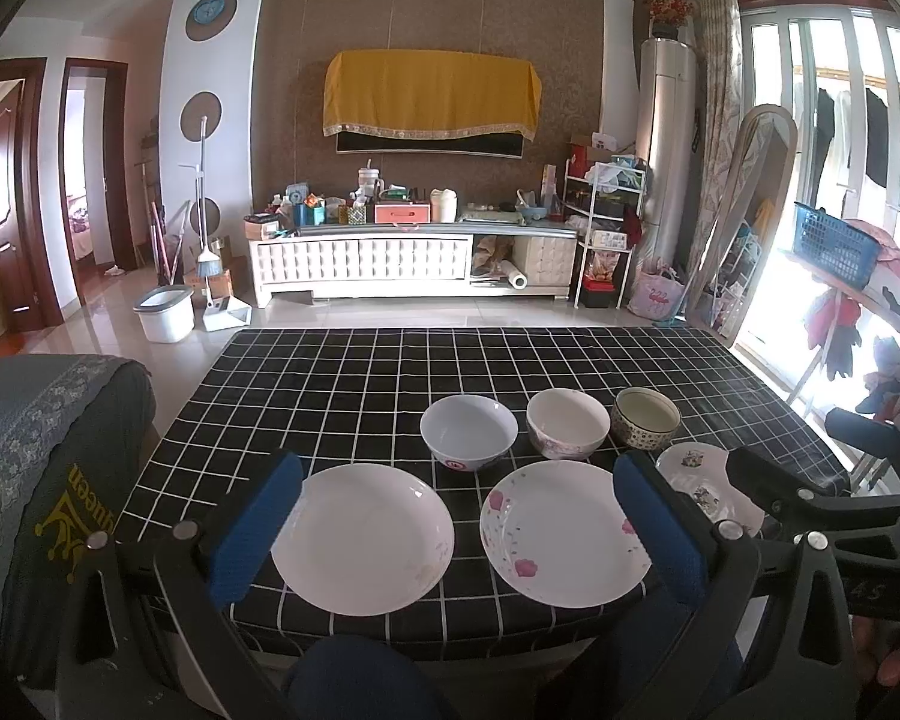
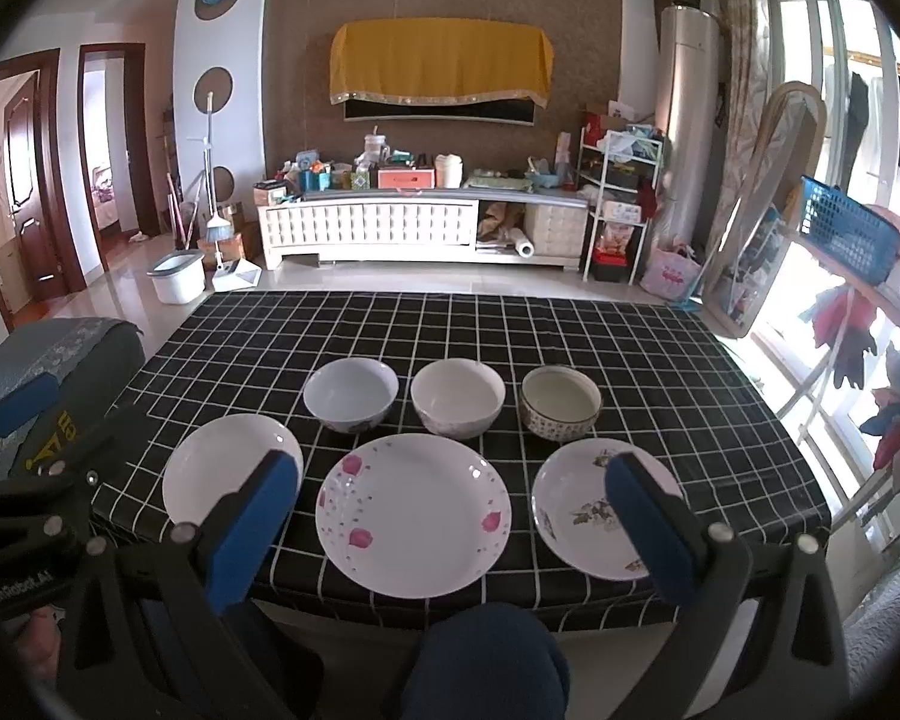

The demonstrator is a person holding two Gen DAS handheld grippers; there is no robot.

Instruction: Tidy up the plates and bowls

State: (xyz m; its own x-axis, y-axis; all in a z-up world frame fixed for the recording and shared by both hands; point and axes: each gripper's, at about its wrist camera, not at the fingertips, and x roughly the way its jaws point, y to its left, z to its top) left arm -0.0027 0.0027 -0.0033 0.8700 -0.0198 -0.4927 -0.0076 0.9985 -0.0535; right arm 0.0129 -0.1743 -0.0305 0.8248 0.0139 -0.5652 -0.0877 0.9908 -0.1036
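Three plates lie in a front row on the black checked table (image 2: 630,336): a plain white plate (image 1: 363,537) (image 2: 222,465), a pink-flower plate (image 1: 561,531) (image 2: 414,513) and a small plate with dark flower prints (image 1: 699,483) (image 2: 588,510). Behind them stand a bluish-white bowl (image 1: 468,429) (image 2: 351,393), a cream bowl (image 1: 567,420) (image 2: 457,396) and a dark patterned bowl (image 1: 645,417) (image 2: 561,402). My left gripper (image 1: 456,498) is open and empty, above the near edge. My right gripper (image 2: 453,498) is open and empty, held before the pink-flower plate.
A chair back with a grey cloth (image 1: 36,450) stands at the table's left. The person's knee (image 2: 486,660) is below the near table edge. A TV cabinet (image 1: 414,258), a white bucket (image 1: 163,315) and a clothes rack (image 2: 858,276) stand beyond the table.
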